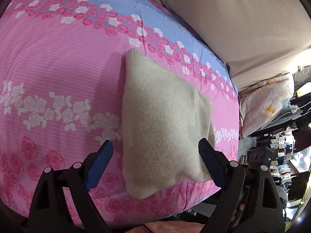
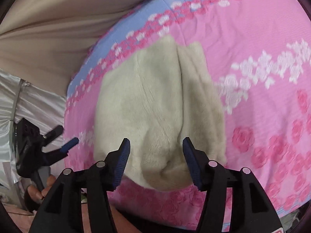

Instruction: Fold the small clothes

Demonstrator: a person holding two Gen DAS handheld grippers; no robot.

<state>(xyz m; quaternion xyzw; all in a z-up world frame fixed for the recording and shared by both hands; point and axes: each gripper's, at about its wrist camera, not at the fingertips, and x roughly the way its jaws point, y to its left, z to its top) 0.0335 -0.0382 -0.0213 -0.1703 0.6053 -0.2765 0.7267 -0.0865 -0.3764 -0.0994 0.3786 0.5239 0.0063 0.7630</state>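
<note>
The right claw [image 2: 156, 162], black-framed with blue ribbed pads, hangs wide apart and holds nothing, poised just over the near hem of the cream fleecy knitted garment [image 2: 155, 104]. That garment lies already doubled into a rough rectangle on the pink rose-printed bed sheet [image 2: 262, 58], near the bed's edge, with a lengthwise fold ridge running up its middle. The left claw [image 1: 155, 164] is likewise spread wide and empty, its pads straddling the garment's [image 1: 163, 120] near corner. The cloth looks light, thick and limp: it should sag and slump rather than hold shape, and the pile ought to grip well on the ribbed pads. The near corners, where layers stack, seem the best hold; pinching all layers together would likely keep the fold from sliding open.
</note>
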